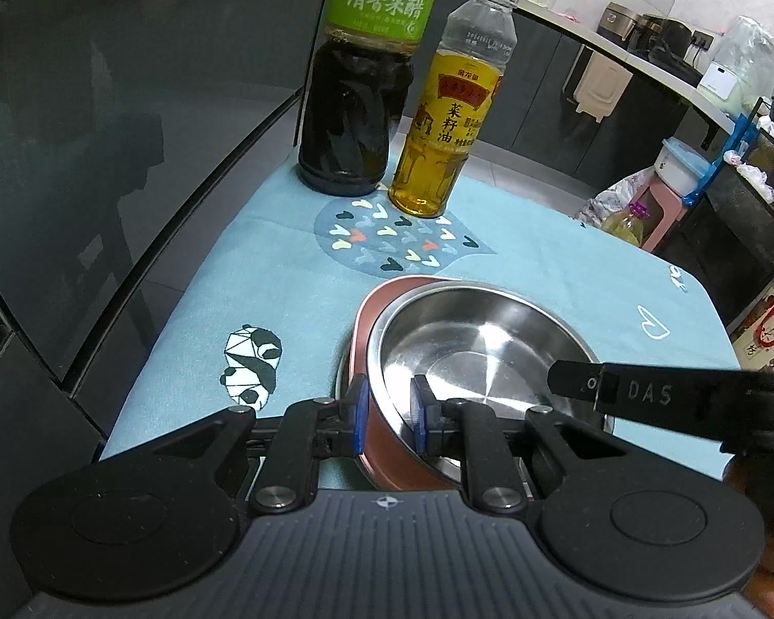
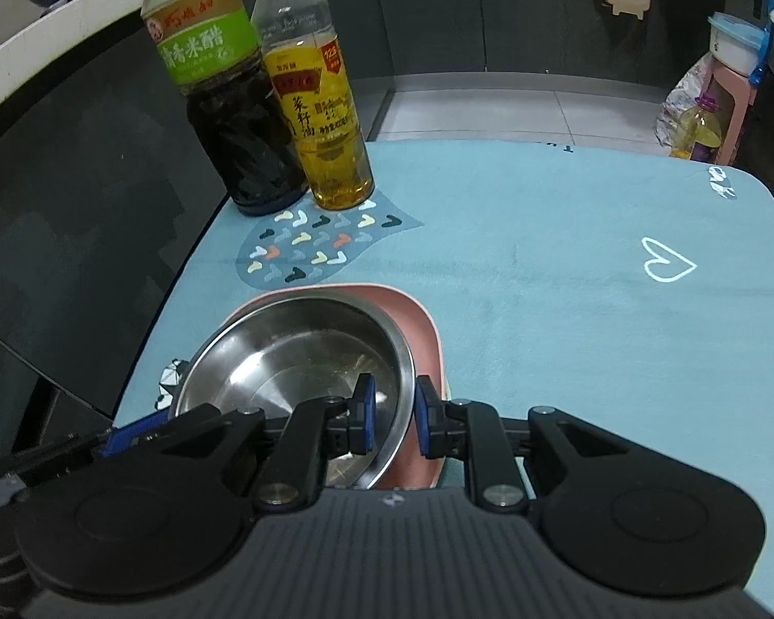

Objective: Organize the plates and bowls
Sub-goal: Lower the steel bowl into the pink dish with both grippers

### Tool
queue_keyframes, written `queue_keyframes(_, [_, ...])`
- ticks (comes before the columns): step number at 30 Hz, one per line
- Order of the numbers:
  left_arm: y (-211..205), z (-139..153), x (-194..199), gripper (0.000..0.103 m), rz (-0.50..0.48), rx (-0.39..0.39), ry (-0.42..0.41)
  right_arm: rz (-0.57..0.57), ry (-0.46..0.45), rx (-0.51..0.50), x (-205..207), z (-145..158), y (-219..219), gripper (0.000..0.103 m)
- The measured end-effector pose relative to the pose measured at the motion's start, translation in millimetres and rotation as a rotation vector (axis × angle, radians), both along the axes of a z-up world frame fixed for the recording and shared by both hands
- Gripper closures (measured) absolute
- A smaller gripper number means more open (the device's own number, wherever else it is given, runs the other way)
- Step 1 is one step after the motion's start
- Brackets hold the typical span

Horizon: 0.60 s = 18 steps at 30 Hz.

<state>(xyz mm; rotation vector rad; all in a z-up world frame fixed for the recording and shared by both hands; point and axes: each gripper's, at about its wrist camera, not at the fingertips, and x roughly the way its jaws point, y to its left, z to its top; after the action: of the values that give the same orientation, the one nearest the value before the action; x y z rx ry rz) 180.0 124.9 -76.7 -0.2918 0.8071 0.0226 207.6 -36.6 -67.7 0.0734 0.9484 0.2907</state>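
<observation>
The stainless steel bowl (image 1: pixel 482 348) sat nested in the pink plate (image 2: pixel 418 325) near the blue mat's (image 2: pixel 542 268) left edge, directly between the tongs: left gripper (image 1: pixel 387 420) and right gripper (image 2: pixel 394 420) each clamped both rims from opposite sides, equally near.

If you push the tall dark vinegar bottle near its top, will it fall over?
Probably, yes. The vinegar bottle is tall on a narrow base, so a high push would likely tip it. It looks mostly full of dark liquid, so it is likely heavy and may resist a light nudge. It stands right beside the rapeseed oil bottle, which it might knock.
</observation>
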Motion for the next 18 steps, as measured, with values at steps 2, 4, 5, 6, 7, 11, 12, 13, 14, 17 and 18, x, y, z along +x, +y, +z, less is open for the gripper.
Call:
queue_keyframes(2, [0, -1, 2, 0.088, -0.001, -0.002, 0.002, 0.005, -0.003, -0.007, 1, -2, 1, 0.098])
queue_keyframes(4, [-1, -2, 3, 0.088, -0.002, 0.002, 0.004, 0.002, 0.003, -0.005, 4, -4, 1, 0.098])
queue_keyframes(5, [-1, -2, 3, 0.088, -0.003, 0.005, 0.005, 0.001, 0.006, -0.004, 5, -4, 1, 0.098])
queue_keyframes(6, [-2, -3, 3, 0.088, -0.005, 0.007, 0.005, 0.002, 0.007, -0.004, 6, -5, 0, 0.098])
queue_keyframes(7, [-2, -3, 4, 0.088, -0.007, 0.007, 0.005, 0.003, 0.008, -0.005, 6, -6, 1, 0.098])
queue_keyframes(11, [0, -4, 4, 0.087, -0.011, -0.002, 0.008, 0.015, 0.013, -0.011, 8, -11, 0, 0.098])
queue_keyframes(12, [0, -4, 4, 0.087, -0.012, -0.005, 0.008, 0.016, 0.015, -0.008, 9, -12, 0, 0.098])
queue_keyframes(13, [0, -4, 4, 0.087, -0.013, -0.006, 0.009, 0.018, 0.017, -0.005, 9, -12, -1, 0.098])
queue_keyframes(14, [0, -4, 5, 0.087, -0.014, -0.006, 0.009, 0.017, 0.018, -0.002, 9, -13, -1, 0.098])
queue_keyframes(17, [0, -4, 4, 0.087, -0.013, -0.006, 0.008, 0.014, 0.018, 0.001, 10, -12, 0, 0.098])
queue_keyframes(18, [0, -4, 4, 0.087, -0.013, -0.006, 0.008, 0.015, 0.017, -0.001, 10, -12, 0, 0.098])
